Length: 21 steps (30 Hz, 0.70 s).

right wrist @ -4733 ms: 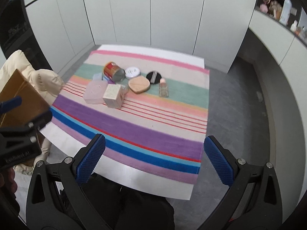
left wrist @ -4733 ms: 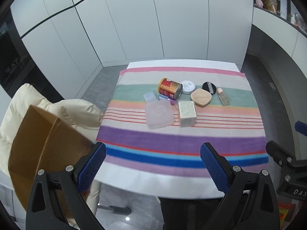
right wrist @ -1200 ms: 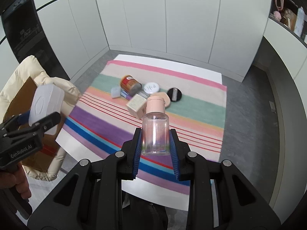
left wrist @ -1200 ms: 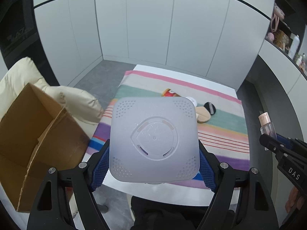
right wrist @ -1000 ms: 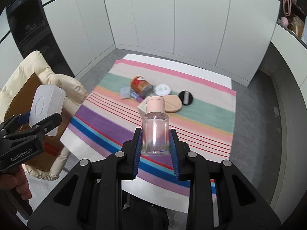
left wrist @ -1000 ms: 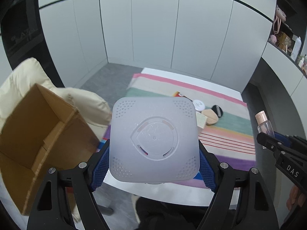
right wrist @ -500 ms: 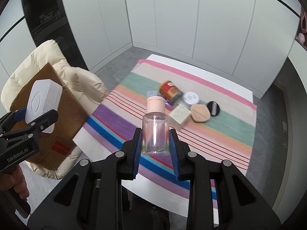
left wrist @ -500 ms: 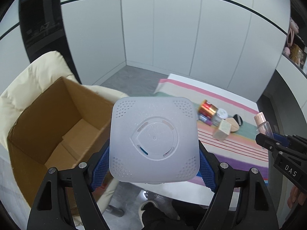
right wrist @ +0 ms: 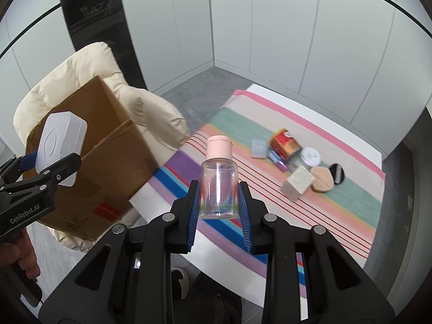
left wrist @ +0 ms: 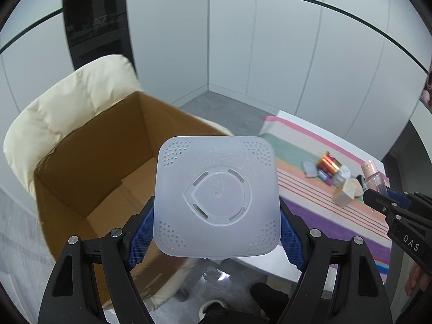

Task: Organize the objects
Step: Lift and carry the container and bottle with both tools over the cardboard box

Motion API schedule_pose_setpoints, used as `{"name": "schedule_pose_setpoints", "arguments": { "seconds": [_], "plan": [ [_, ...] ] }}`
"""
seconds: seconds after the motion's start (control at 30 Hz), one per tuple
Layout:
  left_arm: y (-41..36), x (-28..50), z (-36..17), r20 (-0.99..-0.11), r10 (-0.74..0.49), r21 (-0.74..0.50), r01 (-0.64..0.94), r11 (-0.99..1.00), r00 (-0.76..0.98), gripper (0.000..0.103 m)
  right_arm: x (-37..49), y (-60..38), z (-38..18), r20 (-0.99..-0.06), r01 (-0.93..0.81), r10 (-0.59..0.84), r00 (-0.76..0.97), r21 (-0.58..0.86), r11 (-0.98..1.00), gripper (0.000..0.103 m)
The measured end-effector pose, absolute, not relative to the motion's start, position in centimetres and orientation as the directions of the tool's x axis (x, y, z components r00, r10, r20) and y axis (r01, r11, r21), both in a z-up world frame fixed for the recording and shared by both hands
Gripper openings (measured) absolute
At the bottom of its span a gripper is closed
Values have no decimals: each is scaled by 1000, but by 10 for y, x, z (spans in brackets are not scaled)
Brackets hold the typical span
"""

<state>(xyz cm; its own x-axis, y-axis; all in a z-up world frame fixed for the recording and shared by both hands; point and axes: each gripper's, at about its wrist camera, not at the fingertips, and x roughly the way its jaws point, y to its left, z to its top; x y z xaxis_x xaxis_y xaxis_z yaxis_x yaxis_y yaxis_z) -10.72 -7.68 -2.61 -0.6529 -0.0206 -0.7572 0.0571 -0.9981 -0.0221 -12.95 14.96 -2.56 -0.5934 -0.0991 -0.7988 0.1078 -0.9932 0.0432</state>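
My left gripper (left wrist: 216,232) is shut on a frosted square plastic case (left wrist: 216,197) and holds it in the air by the near right corner of an open, empty cardboard box (left wrist: 108,172). The case also shows in the right wrist view (right wrist: 62,145). My right gripper (right wrist: 218,210) is shut on a clear bottle with a pink cap (right wrist: 218,183), held upright above the near edge of the striped table (right wrist: 337,210). The bottle also shows in the left wrist view (left wrist: 374,175).
The box (right wrist: 89,167) rests on a cream padded chair (left wrist: 67,102) left of the table. On the striped cloth (left wrist: 310,205) lie a red and gold can (right wrist: 284,141), a white jar (right wrist: 310,156), a beige carton (right wrist: 297,182), a peach compact (right wrist: 321,179) and a black compact (right wrist: 336,172).
Both grippers have swung left, away from the table. The open box now fills the left of the left wrist view. Both grips are unchanged.
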Motion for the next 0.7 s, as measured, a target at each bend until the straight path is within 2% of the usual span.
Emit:
{"name": "schedule_pose_setpoints", "arguments": {
  "seconds": [0.57, 0.7],
  "plan": [
    [-176, -91, -40, -758, -142, -4, 223, -975, -636, 82, -145, 43, -20, -782, 269, -201, -589, 45, -962, 29],
    [-193, -89, -45, -767, -140, -12, 232, -973, -627, 83, -147, 18, -20, -781, 304, -221, -584, 42, -952, 29]
  ]
}}
